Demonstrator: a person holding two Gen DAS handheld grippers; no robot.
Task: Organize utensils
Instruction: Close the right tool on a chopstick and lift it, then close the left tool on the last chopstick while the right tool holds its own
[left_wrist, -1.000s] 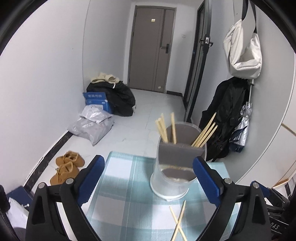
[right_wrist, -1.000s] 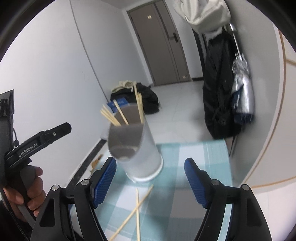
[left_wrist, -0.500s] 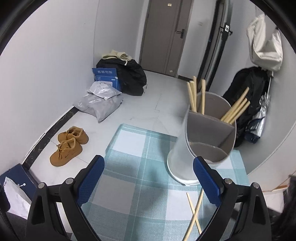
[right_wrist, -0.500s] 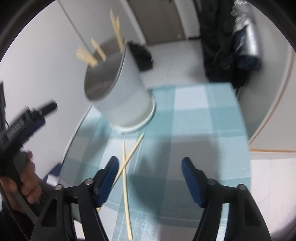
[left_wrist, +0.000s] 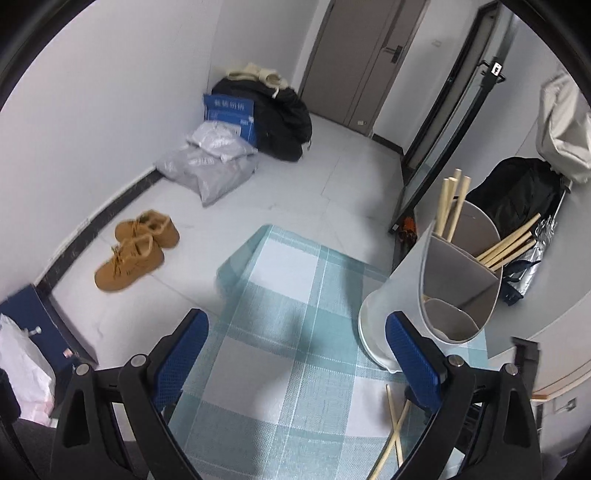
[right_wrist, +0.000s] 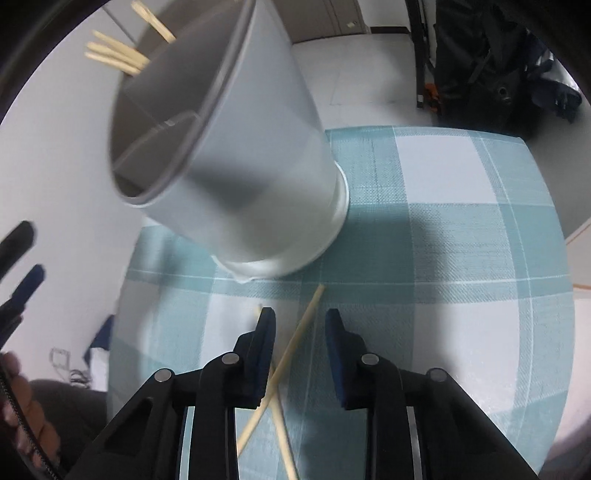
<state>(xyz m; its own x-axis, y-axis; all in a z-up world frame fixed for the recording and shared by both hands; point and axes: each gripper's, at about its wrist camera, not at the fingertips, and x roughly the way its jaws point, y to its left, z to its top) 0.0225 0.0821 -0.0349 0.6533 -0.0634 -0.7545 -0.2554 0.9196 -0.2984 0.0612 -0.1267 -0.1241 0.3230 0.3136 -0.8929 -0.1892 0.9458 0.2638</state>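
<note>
your right claw (right_wrist: 299, 328) points steeply down at the worktop (right_wrist: 461, 258), its blue pads closing in. one loose chopstick (right_wrist: 295, 339) runs up through the gap between the pads, but they do not press on it yet. a second chopstick (right_wrist: 282, 439) crosses it low down, partly hidden under the left pad. both lie flat on the teal and white checked cloth that covers the worktop.

just beyond the chopstick tips stands the white utensil holder (right_wrist: 258, 166), upright on the cloth and split inside by dividers. more chopsticks (right_wrist: 118, 55) poke out of its far compartments. the nearest compartment looks empty as far as you can see.

your left claw (left_wrist: 295, 354) hangs over the cloth with its pads spread wide and nothing between them. the holder sits just beside its right pad, and the two crossed chopsticks lie partly behind that pad.

past the worktop edge, on the floor (left_wrist: 314, 184), a pair of tan shoes (left_wrist: 133, 247) sits near the wall. farther back are grey plastic bags (left_wrist: 210, 166), a blue box (left_wrist: 231, 114) and a black bag (left_wrist: 280, 122) by a closed door (left_wrist: 365, 55).
</note>
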